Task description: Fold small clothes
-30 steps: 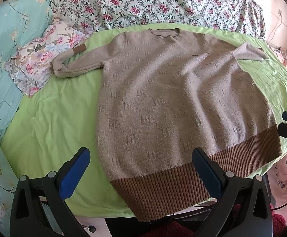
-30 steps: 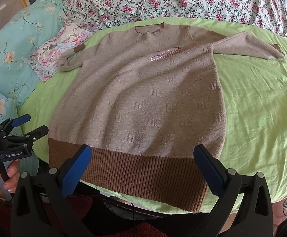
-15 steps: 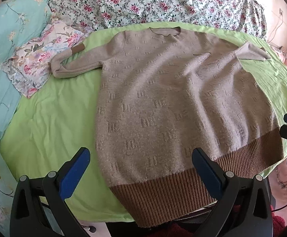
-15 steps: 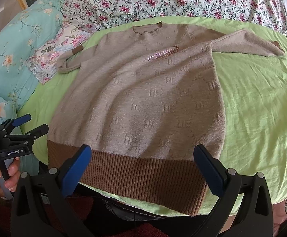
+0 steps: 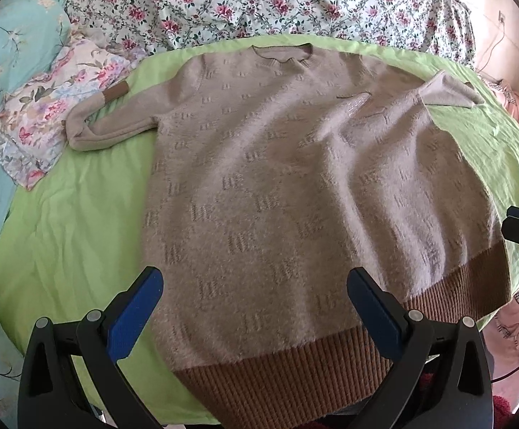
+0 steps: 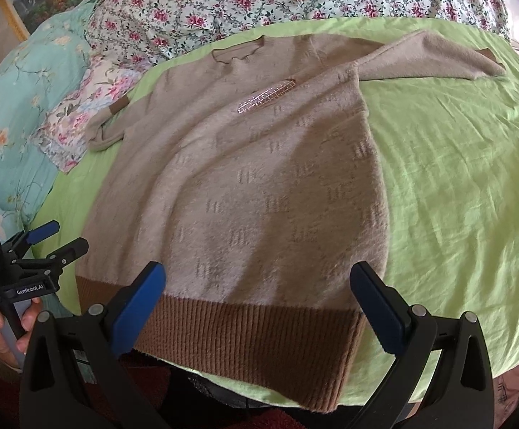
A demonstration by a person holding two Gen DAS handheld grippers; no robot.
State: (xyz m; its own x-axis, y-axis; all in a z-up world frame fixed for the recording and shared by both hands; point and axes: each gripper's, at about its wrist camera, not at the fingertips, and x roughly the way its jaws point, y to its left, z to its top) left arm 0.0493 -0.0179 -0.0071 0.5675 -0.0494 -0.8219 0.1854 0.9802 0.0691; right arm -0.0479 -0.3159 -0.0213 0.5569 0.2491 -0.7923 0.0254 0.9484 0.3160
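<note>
A beige knit sweater (image 5: 277,186) with a brown ribbed hem (image 5: 295,375) lies front up on a green sheet (image 5: 62,221). Its left sleeve (image 5: 109,128) lies bent out to the left; its right sleeve (image 6: 431,60) stretches out to the right. My left gripper (image 5: 255,307) is open and empty above the hem's left part. My right gripper (image 6: 259,304) is open and empty above the hem (image 6: 252,336) near the sweater's right side. The left gripper (image 6: 55,239) also shows at the left edge of the right wrist view.
A flowered quilt (image 5: 277,0) lies behind the sweater. A turquoise flowered blanket (image 5: 5,71) and a small flowered cloth (image 5: 44,121) lie at the left. The green sheet's near edge (image 6: 384,386) hangs just below the hem.
Both grippers have moved forward over the sweater's hem, which now sits lower and closer in both views. The jaws stay open. The sweater has not moved.
</note>
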